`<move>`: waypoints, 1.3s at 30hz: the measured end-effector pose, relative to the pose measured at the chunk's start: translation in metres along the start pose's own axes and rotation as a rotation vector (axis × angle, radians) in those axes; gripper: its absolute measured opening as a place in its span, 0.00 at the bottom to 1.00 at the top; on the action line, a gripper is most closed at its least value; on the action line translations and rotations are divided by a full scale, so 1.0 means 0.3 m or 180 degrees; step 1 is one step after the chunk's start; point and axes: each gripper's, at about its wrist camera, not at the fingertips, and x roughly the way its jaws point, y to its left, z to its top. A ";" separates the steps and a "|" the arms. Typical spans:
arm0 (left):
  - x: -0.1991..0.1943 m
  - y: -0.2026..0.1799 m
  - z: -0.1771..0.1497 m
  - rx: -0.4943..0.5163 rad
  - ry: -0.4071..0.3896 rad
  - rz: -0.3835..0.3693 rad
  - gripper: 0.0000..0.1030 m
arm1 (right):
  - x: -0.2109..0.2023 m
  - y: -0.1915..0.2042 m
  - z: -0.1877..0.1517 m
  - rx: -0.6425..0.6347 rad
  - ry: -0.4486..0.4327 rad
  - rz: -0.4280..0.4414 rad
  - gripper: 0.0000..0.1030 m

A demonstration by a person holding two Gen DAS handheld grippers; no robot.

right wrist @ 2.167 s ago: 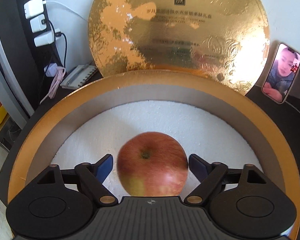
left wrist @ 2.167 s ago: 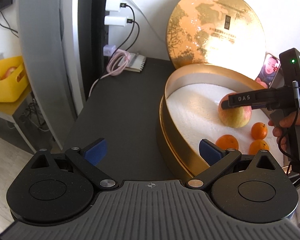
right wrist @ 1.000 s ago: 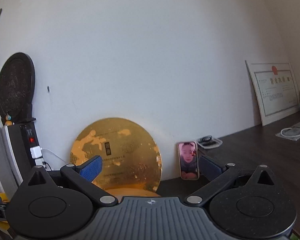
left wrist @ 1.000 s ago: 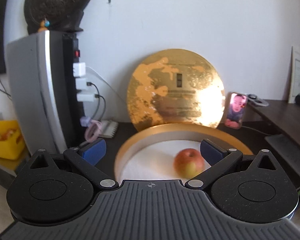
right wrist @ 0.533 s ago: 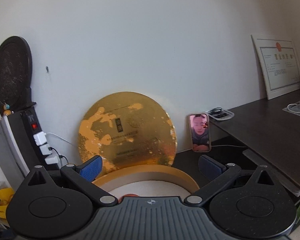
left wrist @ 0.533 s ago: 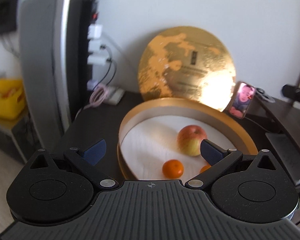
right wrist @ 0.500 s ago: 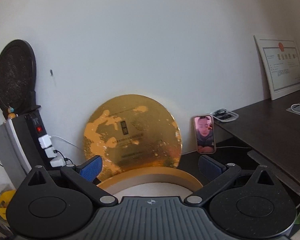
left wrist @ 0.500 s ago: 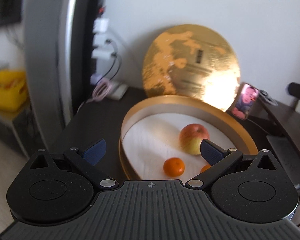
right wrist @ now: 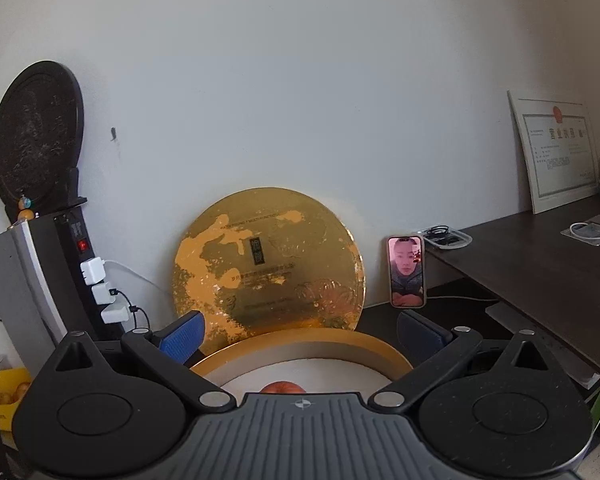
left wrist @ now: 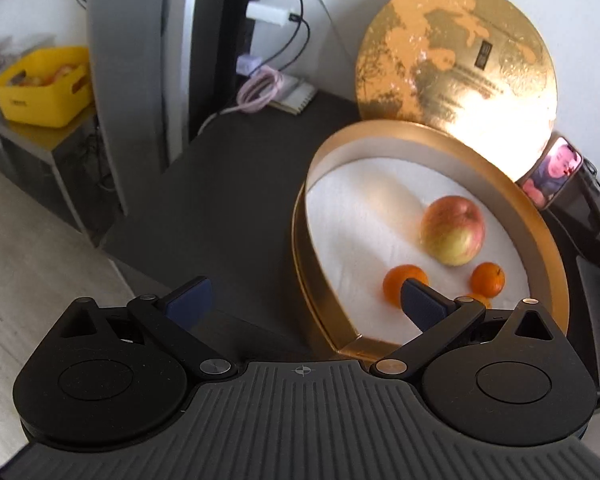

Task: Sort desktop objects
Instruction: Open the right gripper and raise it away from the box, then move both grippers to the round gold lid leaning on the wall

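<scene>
Gold box w/ apple; both grippers' jaws spread, empty, held above.

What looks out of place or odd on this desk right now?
Nothing is spilled or damaged. The round gold lid stands on edge against the wall rather than on its gold box, which lies open with an apple and small oranges loose on the white liner. A phone leans beside the lid.

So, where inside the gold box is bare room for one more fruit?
The white liner is bare at the left and back, between the gold wall and the apple. The front right is crowded: three oranges sit near the apple.
</scene>
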 end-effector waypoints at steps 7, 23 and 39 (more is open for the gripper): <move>-0.021 -0.004 -0.016 0.0147 -0.0072 -0.0048 1.00 | 0.033 -0.069 -0.010 0.0673 0.0154 0.0629 1.00; -0.053 -0.020 -0.083 0.0568 -0.0293 -0.0133 1.00 | -0.057 -0.182 -0.022 0.0248 -0.0179 0.1497 1.00; -0.018 -0.030 -0.052 0.0900 -0.0530 -0.0301 1.00 | 0.081 -0.206 -0.112 0.0209 0.0194 0.0891 1.00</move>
